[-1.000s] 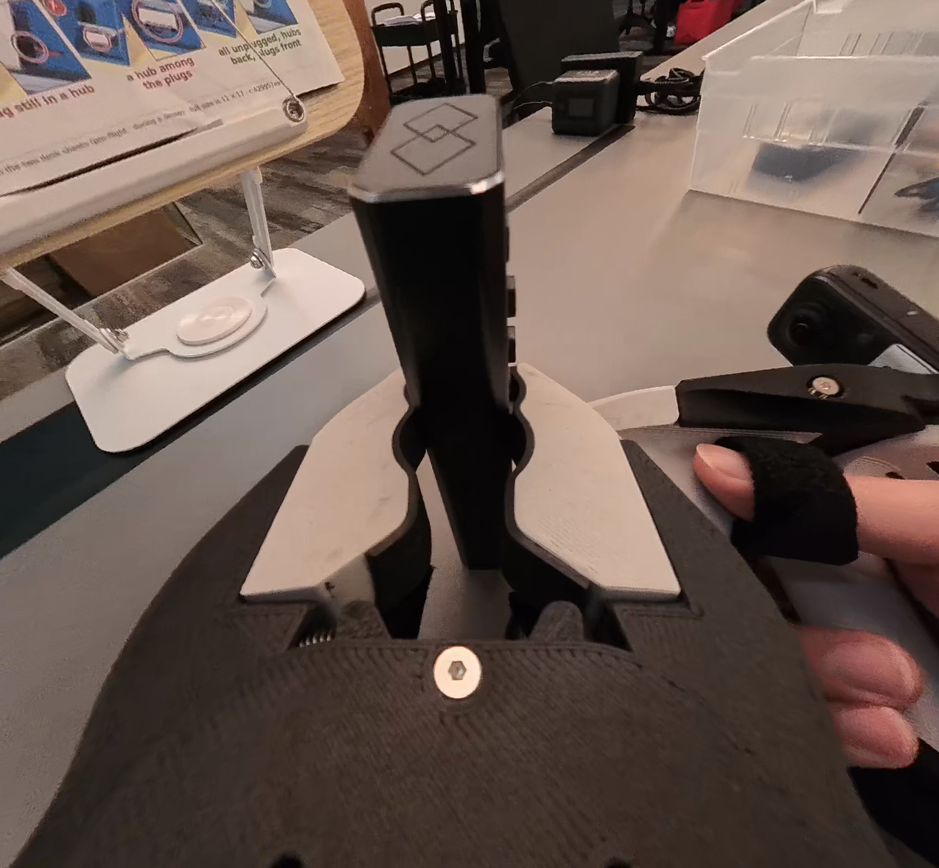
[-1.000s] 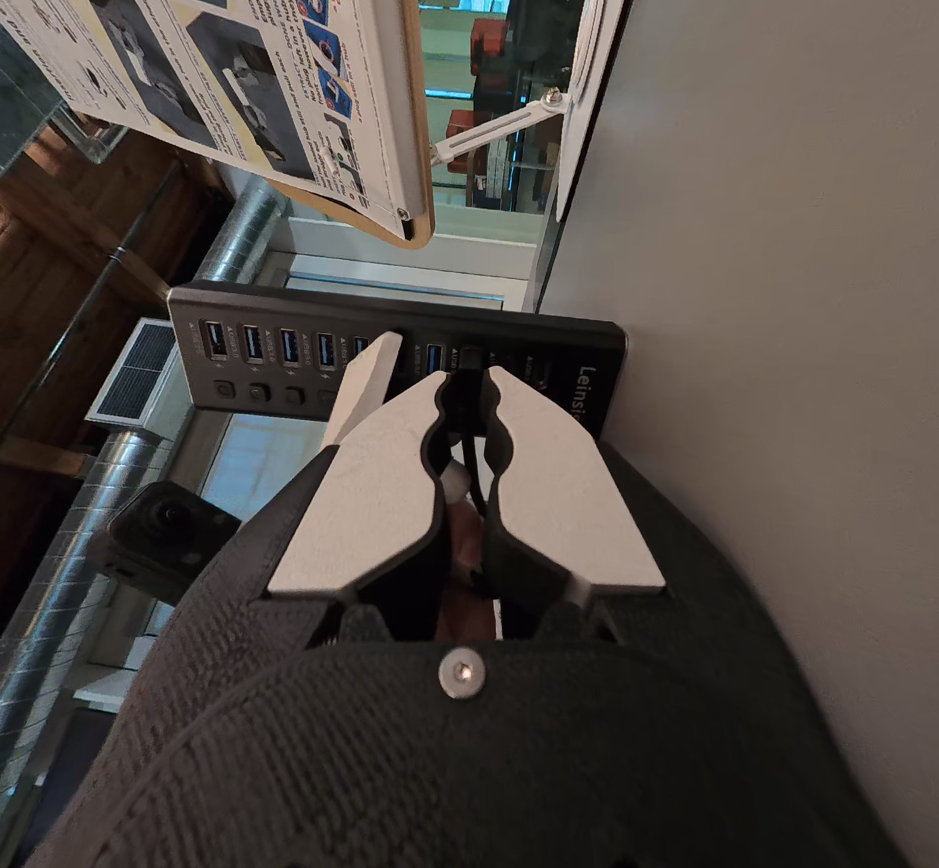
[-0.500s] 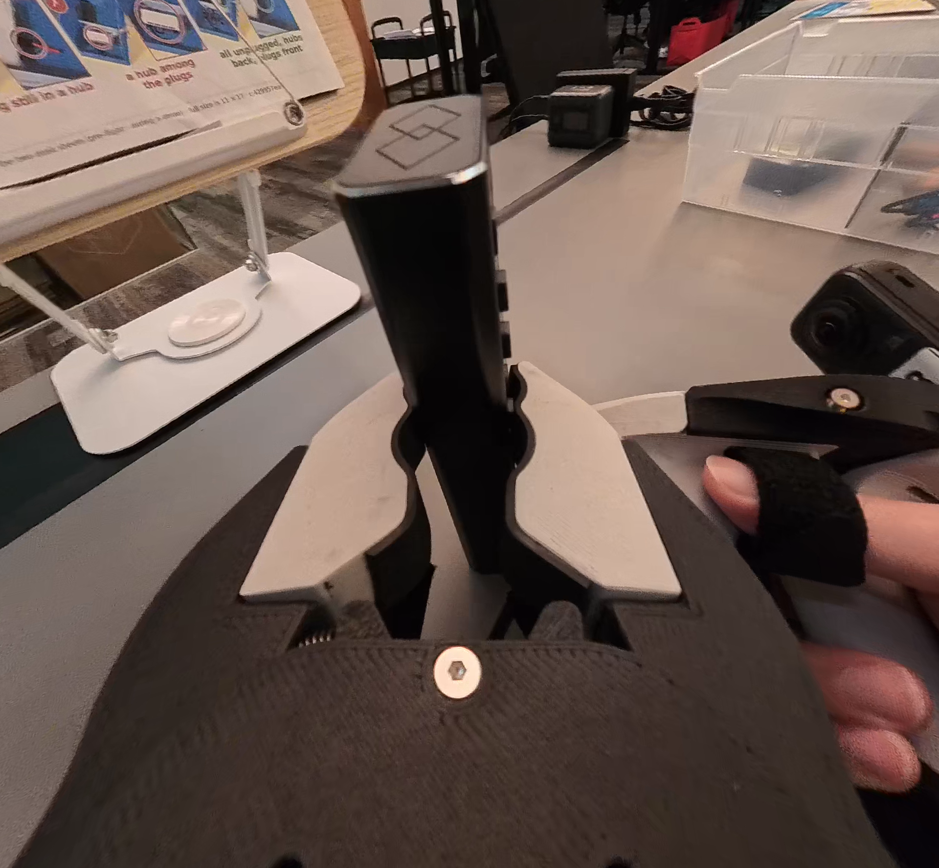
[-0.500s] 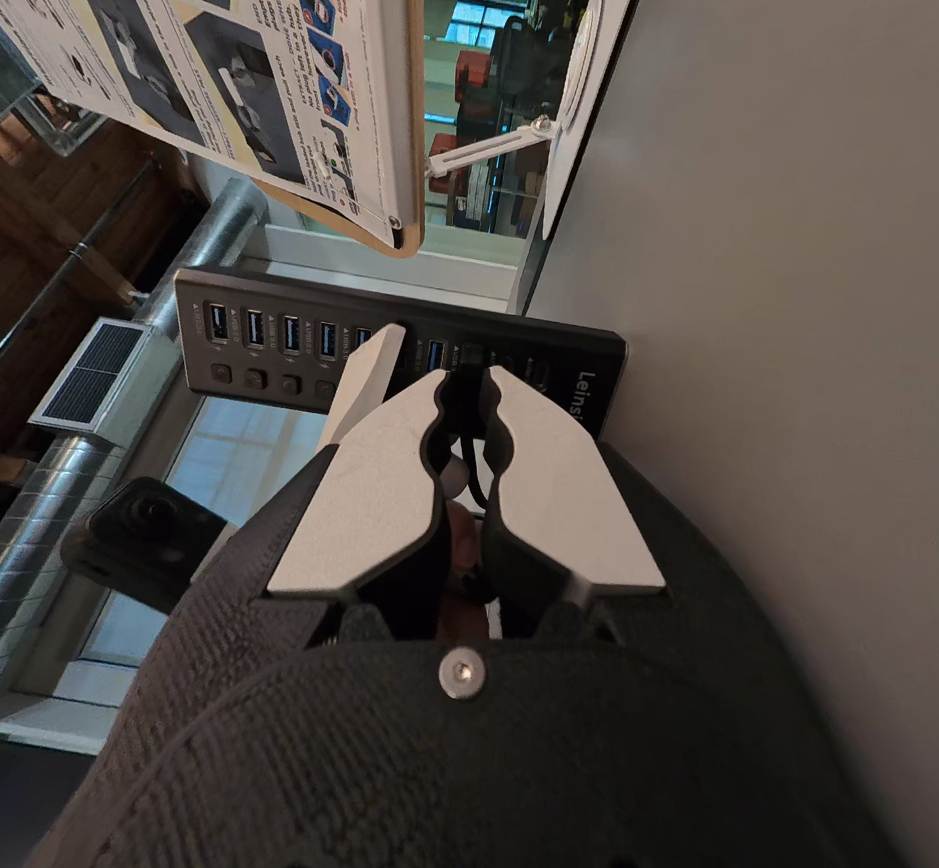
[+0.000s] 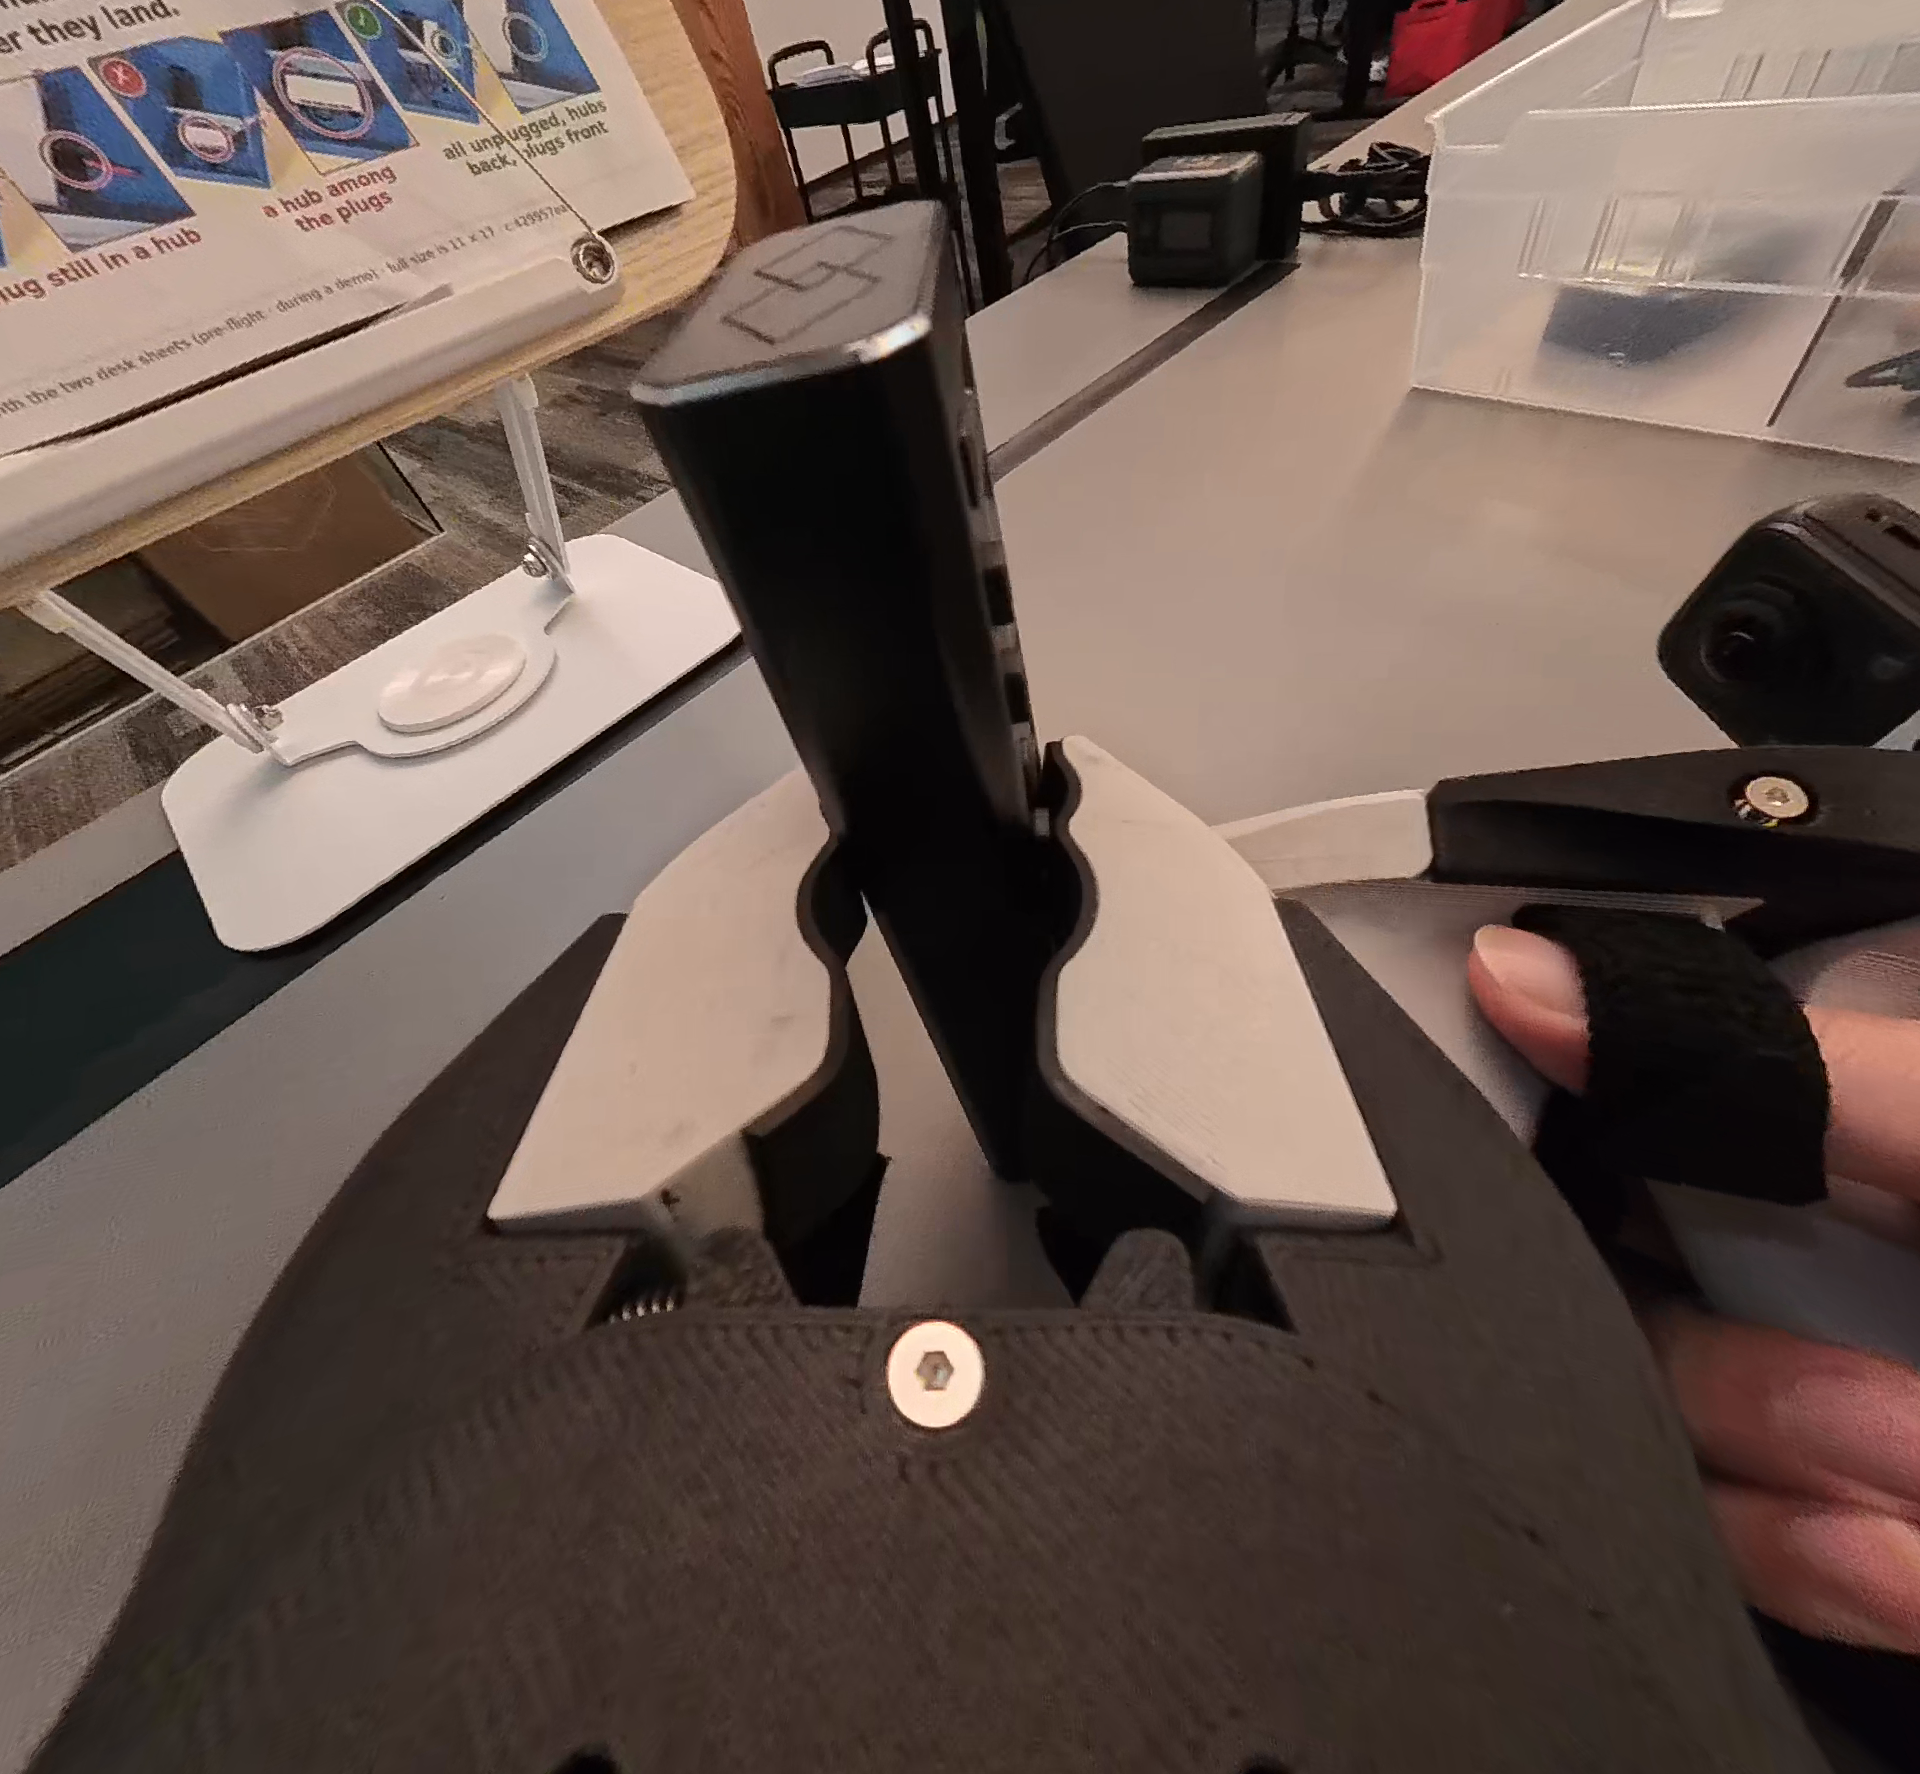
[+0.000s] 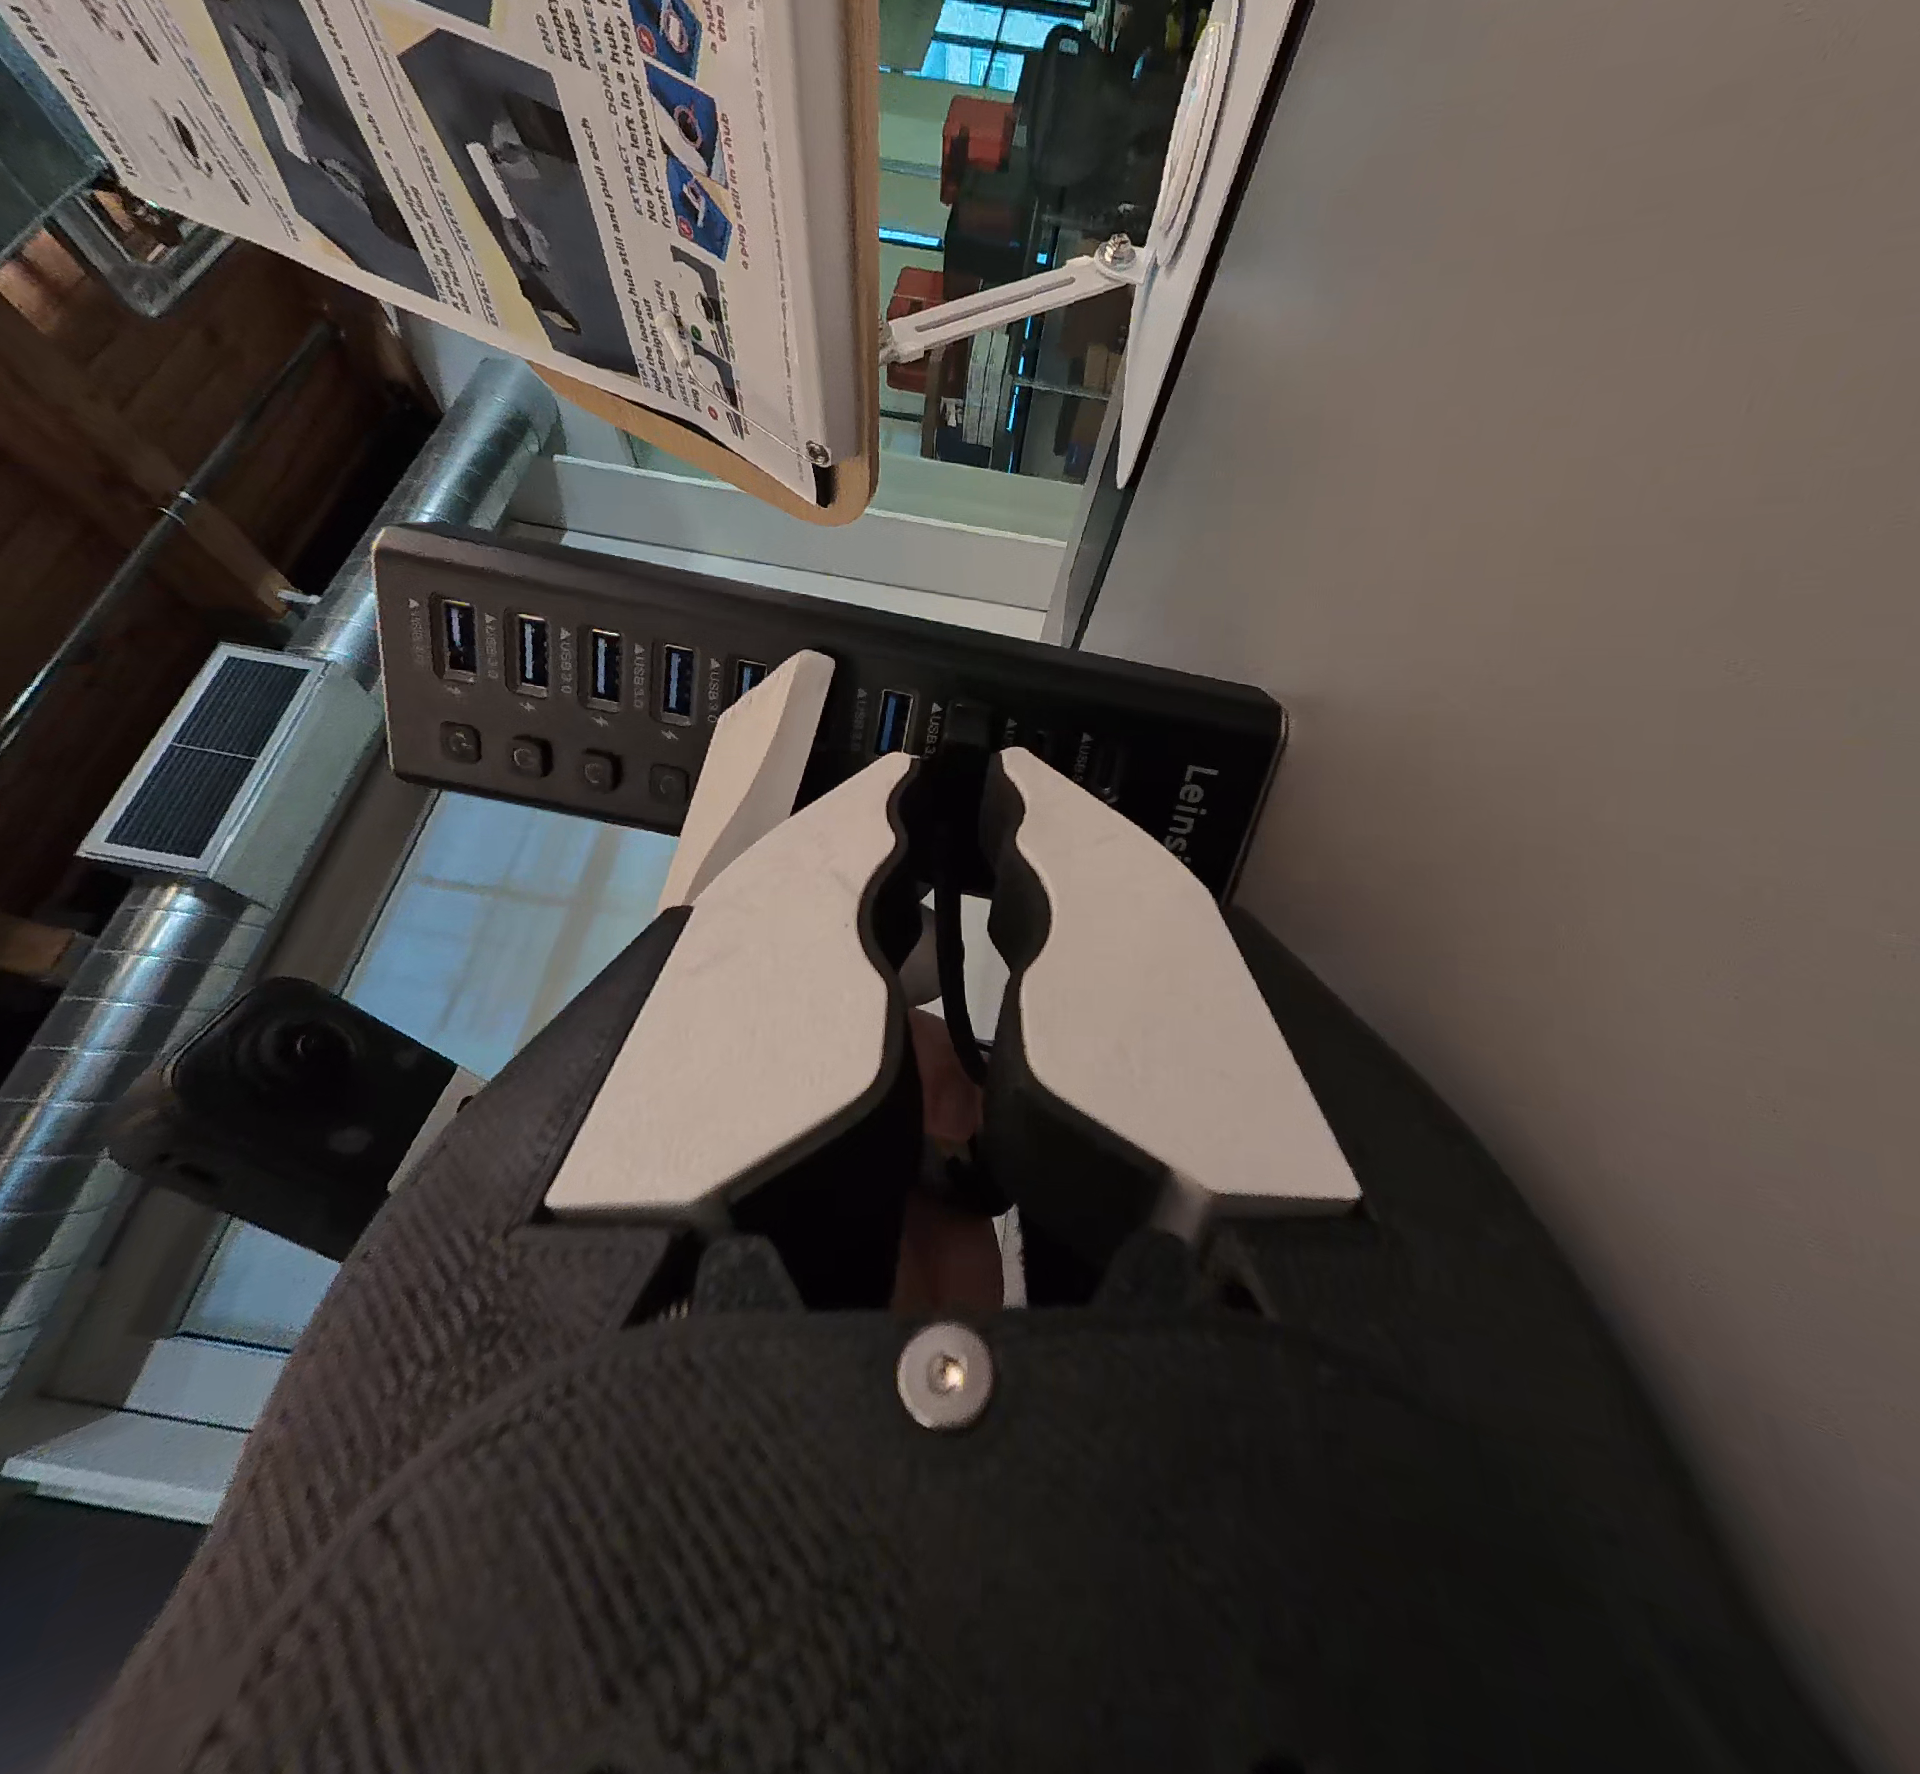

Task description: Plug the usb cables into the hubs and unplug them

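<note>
**While clamped in both grippers, hub taking a plug**

While standing on end above the grey tabletop (image 5: 1299,561), tilting slightly, black USB hub (image 5: 831,581) sitting clamped between the jaws of the left gripper (image 5: 940,851) near its lower end. Holding a black USB plug (image 6: 966,737), jaws of the right gripper (image 6: 956,789) closed on it, plug seated in a port near the hub's tabletop end, thin cable (image 6: 961,986) trailing back between the fingers. Leaning over the far edge, instruction sheet on a white stand (image 5: 416,737). Resting farther back, clear plastic bin (image 5: 1662,218).
</note>
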Demonstrator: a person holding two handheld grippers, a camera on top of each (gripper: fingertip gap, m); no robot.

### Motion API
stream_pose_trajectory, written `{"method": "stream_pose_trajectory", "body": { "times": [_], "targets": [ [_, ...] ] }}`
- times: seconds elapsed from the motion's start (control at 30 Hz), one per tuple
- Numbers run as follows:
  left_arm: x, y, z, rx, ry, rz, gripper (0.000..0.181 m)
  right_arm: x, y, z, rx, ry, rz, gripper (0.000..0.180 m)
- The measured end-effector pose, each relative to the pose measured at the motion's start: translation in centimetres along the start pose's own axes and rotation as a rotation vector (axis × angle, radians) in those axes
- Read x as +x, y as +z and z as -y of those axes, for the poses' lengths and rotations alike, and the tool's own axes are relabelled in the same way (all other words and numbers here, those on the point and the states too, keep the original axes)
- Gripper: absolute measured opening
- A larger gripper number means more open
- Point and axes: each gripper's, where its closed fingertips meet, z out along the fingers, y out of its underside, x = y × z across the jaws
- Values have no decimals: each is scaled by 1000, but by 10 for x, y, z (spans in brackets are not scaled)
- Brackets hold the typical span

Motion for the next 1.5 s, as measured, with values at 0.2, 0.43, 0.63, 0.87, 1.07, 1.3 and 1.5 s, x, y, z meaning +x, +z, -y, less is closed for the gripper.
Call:
{"method": "stream_pose_trajectory", "body": {
  "times": [0.2, 0.43, 0.63, 0.87, 1.07, 1.3, 1.5],
  "targets": [
    [-50, -18, -15, -15, -41, 137, 29, -10, -26, 30, 76, -74, 19, 9],
    [-41, -17, -11, 18, -112, 62, 29, -37, -23, 30, -34, -197, 95, 9],
    [-46, -19, -12, 44, -186, 43, 29, -76, -36, 36, -106, -333, 155, 9],
    [-44, -17, -10, 67, -188, 29, 29, -203, -138, 50, -289, -855, 271, 9],
    [-46, -17, -10, 88, -225, 17, 29, -261, -251, 177, -96, -1129, 71, 9],
    [-45, -17, -10, 94, -231, 11, 29, -170, -292, 283, -73, -860, -159, 9],
    [-45, -17, -10, 98, -242, 4, 29, -27, -313, 338, -118, -681, -587, 9]
  ]
}}
